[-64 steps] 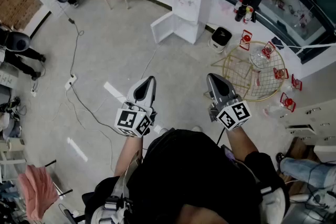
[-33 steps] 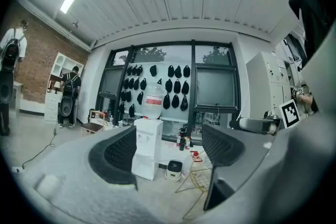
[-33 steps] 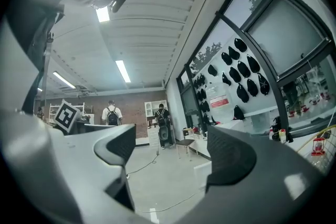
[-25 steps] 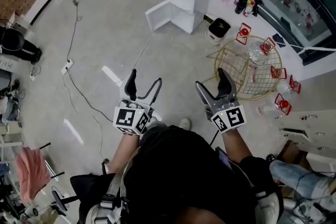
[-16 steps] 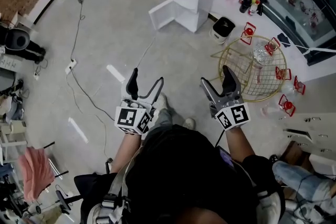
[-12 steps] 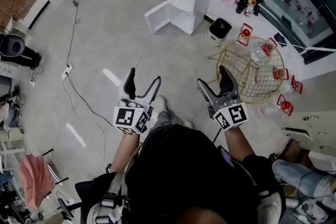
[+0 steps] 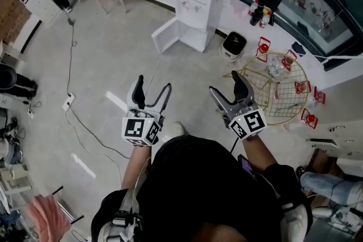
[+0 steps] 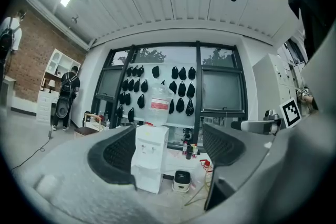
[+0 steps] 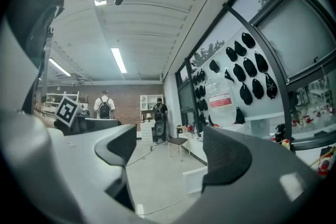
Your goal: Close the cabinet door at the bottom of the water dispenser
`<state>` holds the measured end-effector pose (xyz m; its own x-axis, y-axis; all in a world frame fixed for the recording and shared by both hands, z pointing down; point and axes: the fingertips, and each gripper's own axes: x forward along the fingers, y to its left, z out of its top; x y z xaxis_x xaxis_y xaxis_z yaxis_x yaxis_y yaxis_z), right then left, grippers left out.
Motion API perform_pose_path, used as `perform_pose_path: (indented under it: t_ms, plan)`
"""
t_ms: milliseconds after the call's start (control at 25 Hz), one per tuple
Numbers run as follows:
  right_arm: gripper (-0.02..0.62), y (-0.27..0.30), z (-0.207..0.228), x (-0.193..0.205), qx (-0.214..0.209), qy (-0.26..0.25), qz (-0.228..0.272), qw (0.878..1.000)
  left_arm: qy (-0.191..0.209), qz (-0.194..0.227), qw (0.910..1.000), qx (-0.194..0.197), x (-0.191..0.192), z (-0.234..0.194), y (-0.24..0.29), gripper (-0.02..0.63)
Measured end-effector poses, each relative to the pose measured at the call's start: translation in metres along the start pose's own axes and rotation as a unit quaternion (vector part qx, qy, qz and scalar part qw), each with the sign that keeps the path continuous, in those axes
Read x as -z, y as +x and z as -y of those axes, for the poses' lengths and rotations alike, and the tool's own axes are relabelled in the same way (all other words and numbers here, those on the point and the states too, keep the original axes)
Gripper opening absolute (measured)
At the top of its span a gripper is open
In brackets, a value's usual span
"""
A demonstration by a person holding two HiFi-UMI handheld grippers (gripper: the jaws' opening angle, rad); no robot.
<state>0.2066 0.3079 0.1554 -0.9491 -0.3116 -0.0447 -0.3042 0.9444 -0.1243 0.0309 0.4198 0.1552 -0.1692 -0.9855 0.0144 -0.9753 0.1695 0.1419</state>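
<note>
Gaping left tongs (image 7: 153,87), right tongs (image 7: 226,84), cabinet door (image 7: 165,34) ajar, well apart.

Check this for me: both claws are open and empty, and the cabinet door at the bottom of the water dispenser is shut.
Not shut. The head view shows the cabinet door standing open, swung out from the bottom of the water dispenser. The rest holds: the left claw and right claw are both open and empty.
</note>
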Motion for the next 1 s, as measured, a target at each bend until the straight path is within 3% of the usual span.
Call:
perform_pose_path:
  t_ms: [280,560,1000]
  plan:
    - [0.386,0.067,-0.013,0.006,0.002,-0.003,0.000,1.000,-0.002,-0.005,1.0000,0.004,-0.004,-0.064,0.016,0.397]
    - [0.383,0.104,-0.017,0.014,0.010,0.001,-0.008,1.000,-0.011,-0.016,0.9997,0.015,0.001,-0.098,0.034,0.396]
    - [0.382,0.172,0.031,0.018,-0.006,0.003,-0.006,1.000,-0.016,-0.025,0.9996,0.005,0.009,-0.130,0.098,0.396]
